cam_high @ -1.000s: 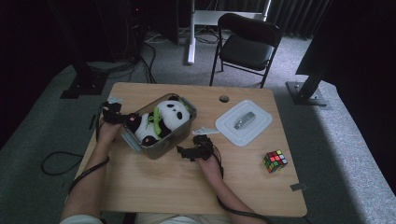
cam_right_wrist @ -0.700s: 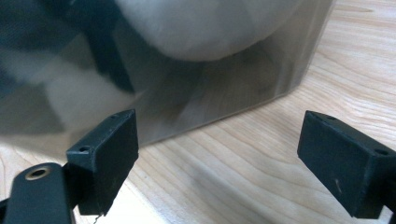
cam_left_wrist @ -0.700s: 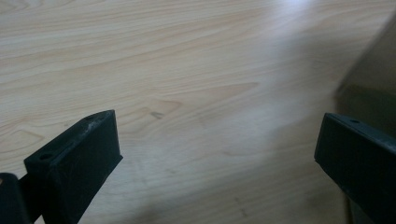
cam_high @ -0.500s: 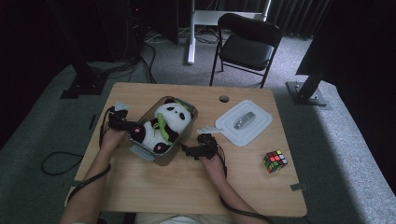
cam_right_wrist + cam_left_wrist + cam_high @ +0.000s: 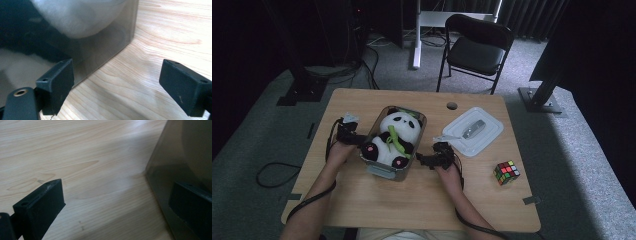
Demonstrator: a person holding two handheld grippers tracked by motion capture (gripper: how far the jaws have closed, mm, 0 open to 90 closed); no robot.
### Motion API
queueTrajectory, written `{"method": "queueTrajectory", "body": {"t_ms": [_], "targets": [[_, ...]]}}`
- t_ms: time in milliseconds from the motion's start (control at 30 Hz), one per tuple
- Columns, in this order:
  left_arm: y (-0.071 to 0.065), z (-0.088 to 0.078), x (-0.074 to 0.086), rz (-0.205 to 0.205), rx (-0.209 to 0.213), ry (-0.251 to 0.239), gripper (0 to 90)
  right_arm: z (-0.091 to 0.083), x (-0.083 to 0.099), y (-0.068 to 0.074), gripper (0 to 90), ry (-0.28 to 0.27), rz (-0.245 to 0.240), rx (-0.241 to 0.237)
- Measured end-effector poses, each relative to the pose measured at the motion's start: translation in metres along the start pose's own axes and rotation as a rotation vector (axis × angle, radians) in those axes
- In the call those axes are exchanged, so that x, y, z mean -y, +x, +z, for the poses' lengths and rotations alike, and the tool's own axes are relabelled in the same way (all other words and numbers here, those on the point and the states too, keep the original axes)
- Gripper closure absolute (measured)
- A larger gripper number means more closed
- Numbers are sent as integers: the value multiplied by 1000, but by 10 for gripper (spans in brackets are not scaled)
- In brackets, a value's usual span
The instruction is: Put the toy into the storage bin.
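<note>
Moved since earlier frames: both grippers have come in closer to the clear container (image 5: 377, 167), which sits turned a little differently on the table (image 5: 362, 210) than a second ago; the left one has slid down along its left side.
Task thing: the container holds a panda plush (image 5: 394, 137), lying in it with head toward the far end; it stands left of the table's middle.
Left gripper (image 5: 353, 138): at the container's left wall, jaws wide; in the left gripper view one jaw stands over bare wood and the other against or just at the container's smoky wall (image 5: 170, 170).
Right gripper (image 5: 426, 160): at the container's right near corner, jaws wide; in the right gripper view the corner (image 5: 130, 37) lies between the jaws, nearer the left one.
Done: plush is inside the container.
Left: the white lid (image 5: 474, 132) lies well apart to the right, not yet on; neither gripper grips anything.
Bystander: a colour cube (image 5: 506, 171) rests near the right edge, untouched.
</note>
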State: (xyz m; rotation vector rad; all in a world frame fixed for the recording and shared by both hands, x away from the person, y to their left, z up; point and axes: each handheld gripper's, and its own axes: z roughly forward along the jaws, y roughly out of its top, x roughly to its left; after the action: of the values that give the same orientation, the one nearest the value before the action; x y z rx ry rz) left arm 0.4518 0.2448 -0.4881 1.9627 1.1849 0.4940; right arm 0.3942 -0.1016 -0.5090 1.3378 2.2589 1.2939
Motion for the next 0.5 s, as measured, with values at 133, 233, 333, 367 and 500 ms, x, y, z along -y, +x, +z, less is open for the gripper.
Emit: {"method": "queueTrajectory", "body": {"t_ms": [133,233,333,367,500], "targets": [[-10,0,1,14,12,-2,9,-5,1,-5,135,1,-7,15],[-17,0,1,22,18,-1,9,-9,2,-8,140,-1,-20,30],[-23,1,1,31,14,-3,9,-13,3,-12,140,0,-27,39],[-26,1,1,37,10,-3,9,-14,3,-14,140,2,-30,38],[-34,1,0,57,2,4,10,-19,4,-20,140,10,-25,33]]}}
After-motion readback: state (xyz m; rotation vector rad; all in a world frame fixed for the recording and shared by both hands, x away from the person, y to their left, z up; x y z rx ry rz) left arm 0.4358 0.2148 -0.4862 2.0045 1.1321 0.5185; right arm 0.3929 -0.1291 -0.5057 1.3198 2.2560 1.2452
